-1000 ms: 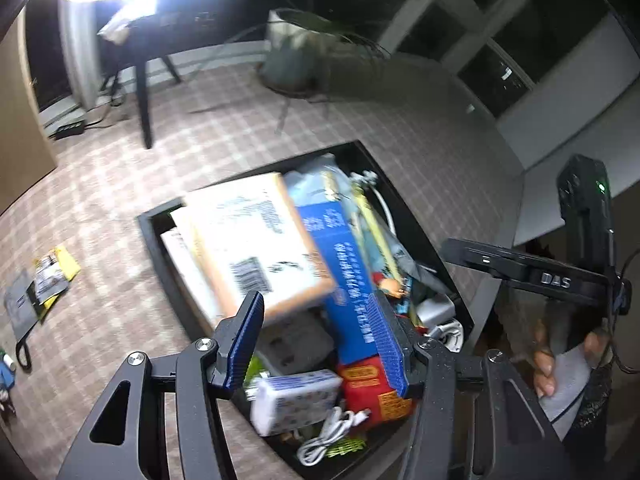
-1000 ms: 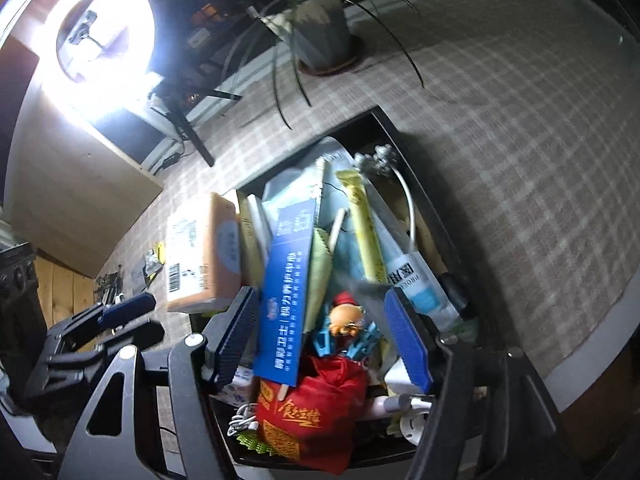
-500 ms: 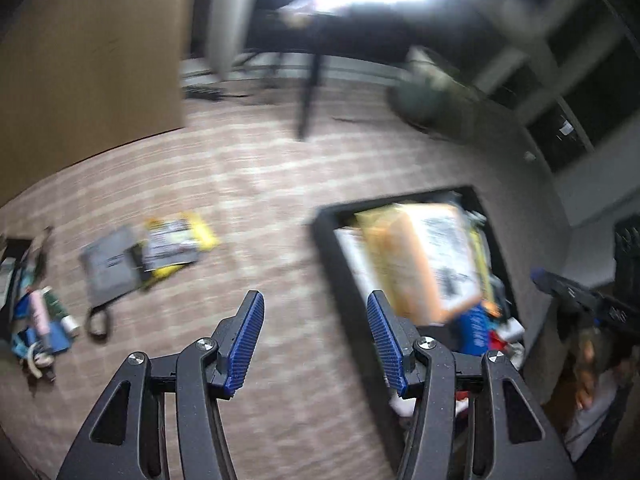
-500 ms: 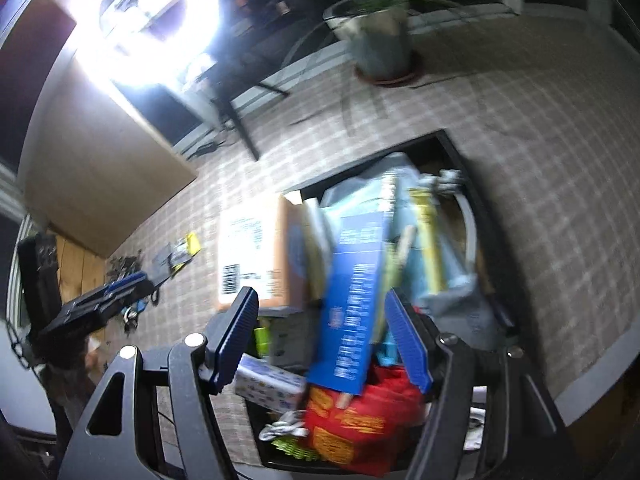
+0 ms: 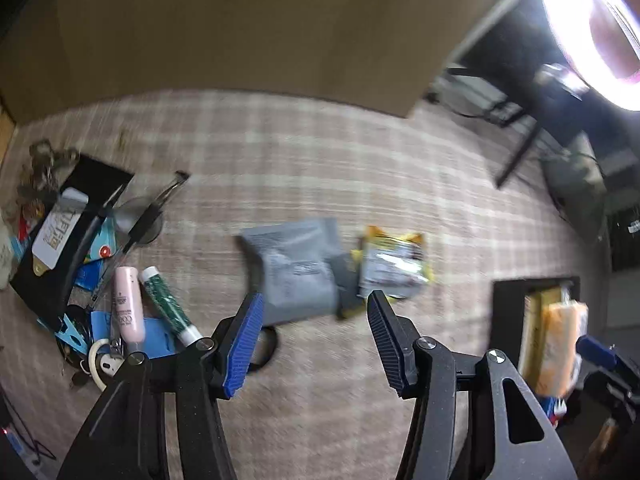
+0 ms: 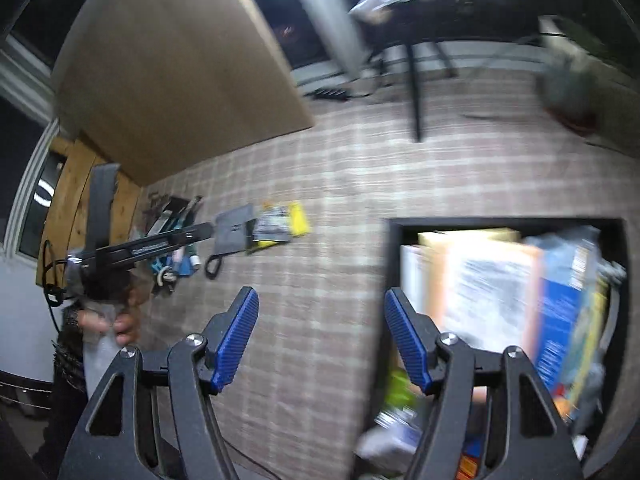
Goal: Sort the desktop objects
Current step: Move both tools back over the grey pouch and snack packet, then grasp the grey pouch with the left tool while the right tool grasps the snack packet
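Both grippers stand wide with nothing between their blue ribbed pads: the left gripper (image 5: 314, 340) hangs over the desk (image 5: 320, 168), which wears a beige checked cloth, and the right gripper (image 6: 320, 338) hangs just left of a black tray (image 6: 394, 240). Below the left gripper lies a grey plastic pouch (image 5: 296, 268) with pale print and a dark loop at its near end, and touching its right side is a yellow snack packet (image 5: 394, 268) with a silvery middle panel. Farther left on the desk sits a small heap: a pink tube (image 5: 128, 304) and a green-patterned tube with a white cap (image 5: 166, 306) side by side, blue cards under them, a black folder (image 5: 76, 224) bearing a white label, and a bunch of keys (image 5: 44, 164) at the far edge. In the right wrist view the black tray is crammed with upright things, blurred by motion: an orange-edged carton with a white printed label (image 6: 486, 280), a blue box with white lettering (image 6: 560, 308) and a lime-green item (image 6: 398, 392) low down. A hand (image 6: 120, 320) grips the left tool's handle at that view's left edge.
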Tool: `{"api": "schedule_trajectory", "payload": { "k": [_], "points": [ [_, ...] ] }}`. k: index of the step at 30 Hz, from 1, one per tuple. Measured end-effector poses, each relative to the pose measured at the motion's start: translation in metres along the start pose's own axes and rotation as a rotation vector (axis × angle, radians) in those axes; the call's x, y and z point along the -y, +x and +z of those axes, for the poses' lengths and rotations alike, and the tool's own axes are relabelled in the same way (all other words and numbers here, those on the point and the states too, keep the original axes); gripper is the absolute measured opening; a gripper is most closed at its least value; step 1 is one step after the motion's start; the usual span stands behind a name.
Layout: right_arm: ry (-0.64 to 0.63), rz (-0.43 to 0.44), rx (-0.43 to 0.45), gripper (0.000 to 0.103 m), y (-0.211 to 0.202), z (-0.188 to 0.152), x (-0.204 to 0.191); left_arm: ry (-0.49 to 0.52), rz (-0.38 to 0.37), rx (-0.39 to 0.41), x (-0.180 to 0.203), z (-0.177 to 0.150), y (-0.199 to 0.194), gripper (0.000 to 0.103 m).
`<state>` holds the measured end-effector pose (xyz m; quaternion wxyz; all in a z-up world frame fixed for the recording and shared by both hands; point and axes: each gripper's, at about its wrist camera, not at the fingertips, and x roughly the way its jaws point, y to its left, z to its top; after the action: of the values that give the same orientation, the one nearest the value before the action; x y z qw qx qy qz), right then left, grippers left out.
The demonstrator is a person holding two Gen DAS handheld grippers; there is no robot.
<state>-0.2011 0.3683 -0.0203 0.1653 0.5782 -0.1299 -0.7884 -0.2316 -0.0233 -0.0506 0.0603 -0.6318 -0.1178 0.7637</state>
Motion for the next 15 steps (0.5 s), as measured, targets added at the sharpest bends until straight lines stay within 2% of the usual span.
{"api": "schedule_trajectory", "payload": {
  "k": [2,7,9,15],
  "points": [
    [-0.004,0.010,-0.039,0.065,0.025,0.014,-0.013,-0.016,0.012,-0.015,-0.007,0.003,0.010,0.051],
    [-0.014,-0.030,-0.125,0.065,0.093,0.036,-0.038,-0.031,0.039,-0.021,-0.016,0.010,0.027,0.052],
    [-0.005,-0.023,-0.156,0.065,0.114,0.040,-0.041,-0.051,0.029,-0.024,-0.020,0.012,0.031,0.052],
    [0.002,-0.064,-0.168,0.065,0.152,0.049,-0.049,-0.054,0.027,-0.025,-0.022,0.012,0.042,0.051]
  ]
}}
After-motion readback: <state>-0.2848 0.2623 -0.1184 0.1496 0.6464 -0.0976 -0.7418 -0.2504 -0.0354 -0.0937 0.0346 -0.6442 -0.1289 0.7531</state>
